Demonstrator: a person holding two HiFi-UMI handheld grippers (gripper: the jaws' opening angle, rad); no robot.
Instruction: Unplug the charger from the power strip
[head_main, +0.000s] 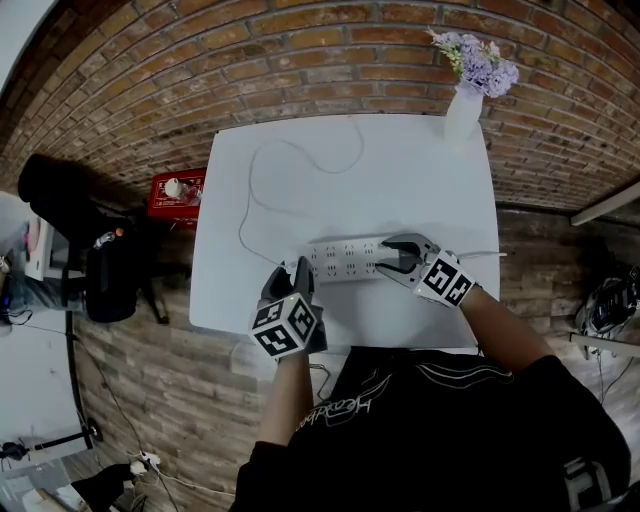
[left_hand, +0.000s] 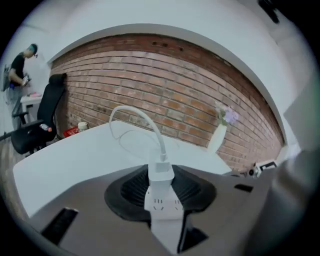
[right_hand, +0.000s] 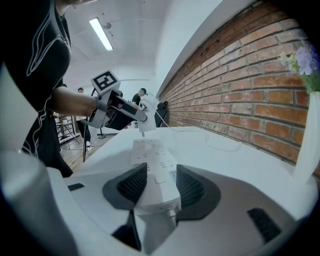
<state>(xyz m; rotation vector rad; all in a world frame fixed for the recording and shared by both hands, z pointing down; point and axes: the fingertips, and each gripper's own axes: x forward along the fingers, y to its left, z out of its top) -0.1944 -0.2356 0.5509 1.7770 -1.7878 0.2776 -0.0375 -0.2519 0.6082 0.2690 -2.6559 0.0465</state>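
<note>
A white power strip (head_main: 345, 258) lies across the near middle of the white table (head_main: 420, 190). My right gripper (head_main: 395, 258) is shut on its right end; in the right gripper view the strip (right_hand: 152, 165) sits between the ribbed pads. My left gripper (head_main: 290, 272) is shut on the white charger (left_hand: 161, 170), whose cable (left_hand: 145, 120) arcs up and away. In the right gripper view the charger (right_hand: 143, 117) hangs just over the strip's far end with a prong showing beneath it. In the left gripper view the strip's socket face (left_hand: 162, 204) shows right under the charger.
The charger cable (head_main: 250, 190) loops over the table's far left. A white vase of purple flowers (head_main: 463, 110) stands at the far right corner. A red box (head_main: 178, 190) and a black chair (head_main: 70, 200) sit on the floor at the left. Brick wall behind.
</note>
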